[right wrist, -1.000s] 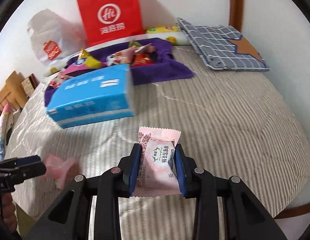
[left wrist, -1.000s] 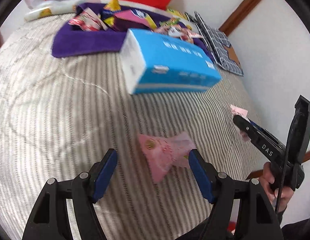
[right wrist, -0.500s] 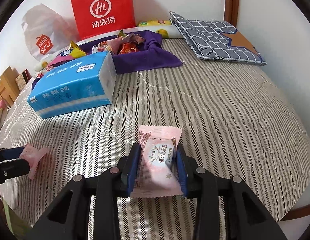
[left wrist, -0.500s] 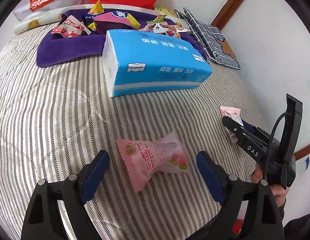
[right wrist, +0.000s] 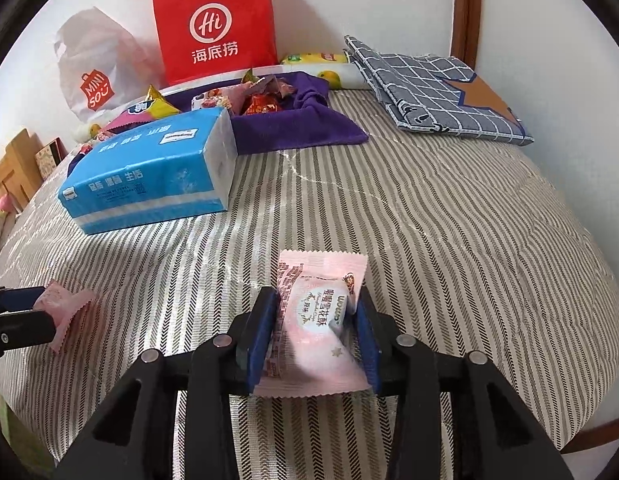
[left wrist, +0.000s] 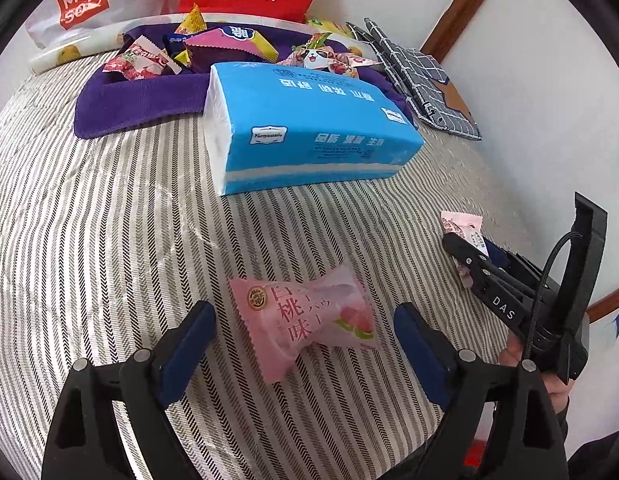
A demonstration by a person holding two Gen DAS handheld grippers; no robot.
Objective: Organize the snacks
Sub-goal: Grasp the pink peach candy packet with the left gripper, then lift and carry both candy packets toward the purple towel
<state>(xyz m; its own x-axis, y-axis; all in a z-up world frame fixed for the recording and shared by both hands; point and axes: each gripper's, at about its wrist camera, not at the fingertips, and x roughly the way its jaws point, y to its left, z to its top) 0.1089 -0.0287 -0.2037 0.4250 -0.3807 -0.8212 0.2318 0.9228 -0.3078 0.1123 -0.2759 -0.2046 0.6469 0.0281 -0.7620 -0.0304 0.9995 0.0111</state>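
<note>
Both snacks sat on the striped bed (left wrist: 109,240), on the near side of the blue tissue pack (left wrist: 309,128), w/ the purple cloth (left wrist: 141,100) and its snack pile beyond the pack. Left hand-held gripper (left wrist: 305,344) stood wide apart, jaws just having opened, w/ the peach snack (left wrist: 305,324) lying loose between them, touching neither pad. Right hand-held gripper (right wrist: 315,336) had the pale pink snack (right wrist: 317,316) between its pads; its jaws had just been easing apart, but the pads looked to be in contact w/ the wrapper sides, so I'd call it a slackening clamp, not a clear release. Step in hand, as I read it: setting each snack down near the pack. To do it well, prob. open fully before lifting away, lift straight so the pads don't drag the crinkly wrappers, and keep the two snacks apart. Hard to make out: whether the right snack's underside rested on the bed, as the near end was blurred and hid behind the jaws; the far snacks behind the pack were partly hidden; only a bit of the person's hand (left wrist: 549,384) showed at the edge.
</note>
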